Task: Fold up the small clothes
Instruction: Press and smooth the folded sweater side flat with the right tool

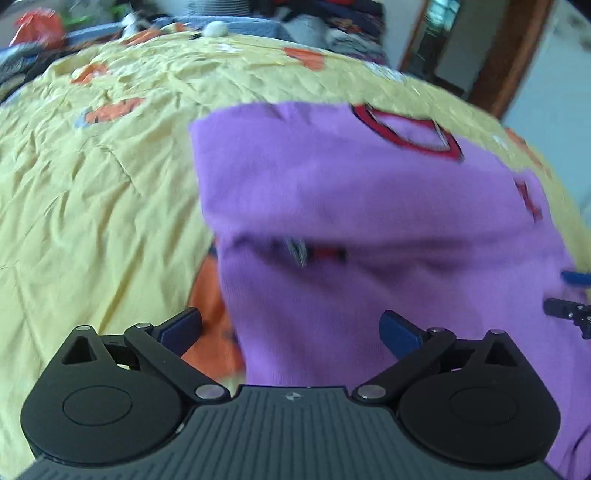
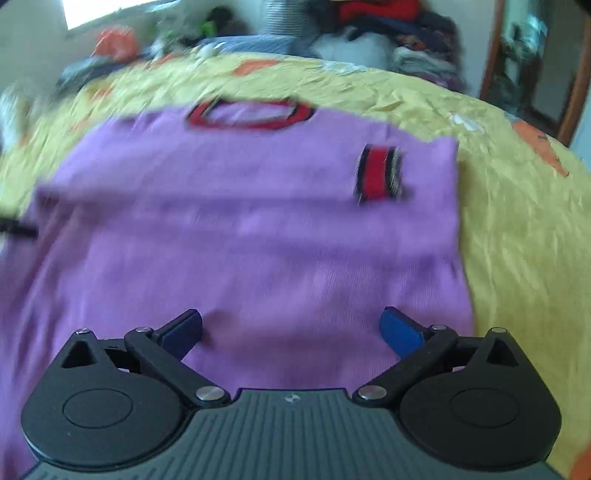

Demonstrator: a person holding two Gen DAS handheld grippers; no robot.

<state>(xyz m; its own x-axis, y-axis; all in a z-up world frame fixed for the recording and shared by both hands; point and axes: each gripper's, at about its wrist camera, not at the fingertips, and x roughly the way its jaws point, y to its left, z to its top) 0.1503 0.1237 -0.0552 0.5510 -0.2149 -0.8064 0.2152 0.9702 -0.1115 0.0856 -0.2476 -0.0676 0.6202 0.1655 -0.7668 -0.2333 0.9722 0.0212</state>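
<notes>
A small purple knit sweater (image 2: 251,229) with a red and black collar (image 2: 251,114) lies on a yellow bedspread (image 2: 517,221). Its sleeves are folded in over the body, and a red and black cuff (image 2: 378,173) lies on top at the right. The sweater also shows in the left wrist view (image 1: 351,206), with its left side folded over. My left gripper (image 1: 291,332) is open and empty, low over the sweater's near left edge. My right gripper (image 2: 291,332) is open and empty over the sweater's near hem. The right gripper's tip shows at the left wrist view's right edge (image 1: 570,310).
The yellow bedspread (image 1: 92,203) has orange patches and wrinkles. Piles of clothes (image 2: 388,22) and an orange bag (image 2: 114,42) lie along the far side of the bed. A wooden door frame (image 1: 509,55) stands at the far right.
</notes>
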